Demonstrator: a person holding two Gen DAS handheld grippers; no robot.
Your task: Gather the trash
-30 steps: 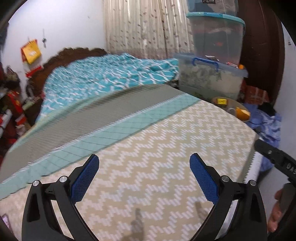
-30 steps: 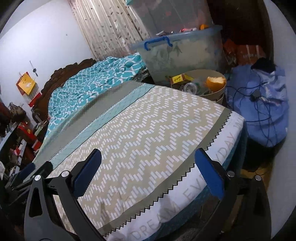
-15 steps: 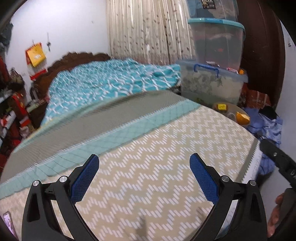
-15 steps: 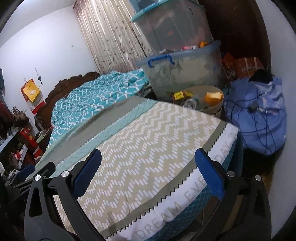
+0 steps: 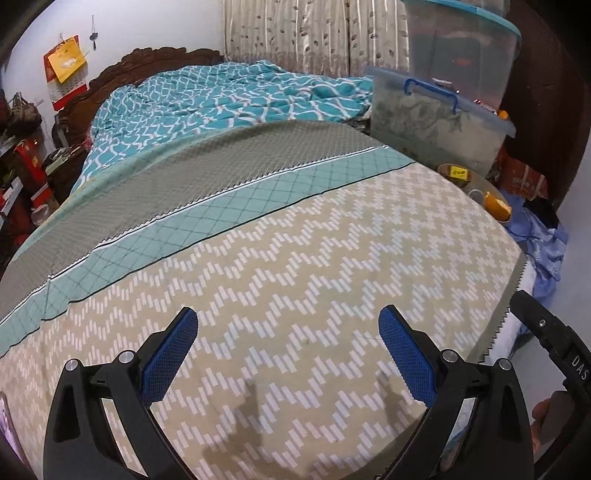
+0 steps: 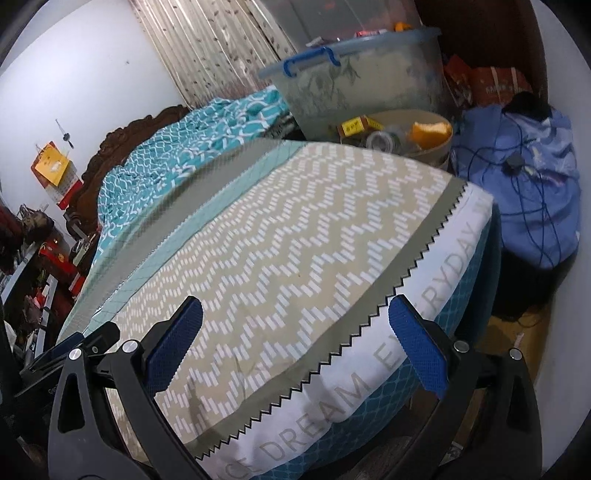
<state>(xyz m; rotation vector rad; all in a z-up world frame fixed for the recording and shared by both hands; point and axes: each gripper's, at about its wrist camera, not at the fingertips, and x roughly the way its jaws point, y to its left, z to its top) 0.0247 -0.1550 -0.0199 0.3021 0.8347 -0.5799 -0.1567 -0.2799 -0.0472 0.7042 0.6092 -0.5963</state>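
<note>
Hovering over a bed (image 5: pixel 295 258) with a beige zigzag cover, my left tongs (image 5: pixel 288 354) and right tongs (image 6: pixel 295 343) are both spread apart and empty. I judge I am only searching: no trash shows on the bed. The likeliest trash, a yellow box (image 6: pixel 356 126) and an orange peel (image 6: pixel 432 130), lies in a round basket (image 6: pixel 441 147) past the far corner, so I must reach there. Beside it stand plastic storage bins (image 5: pixel 439 122), curtains (image 5: pixel 314 33) and a blue bundle (image 6: pixel 532 184).

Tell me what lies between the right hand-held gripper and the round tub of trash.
Only bare zigzag bedspread, in the right wrist view.
</note>
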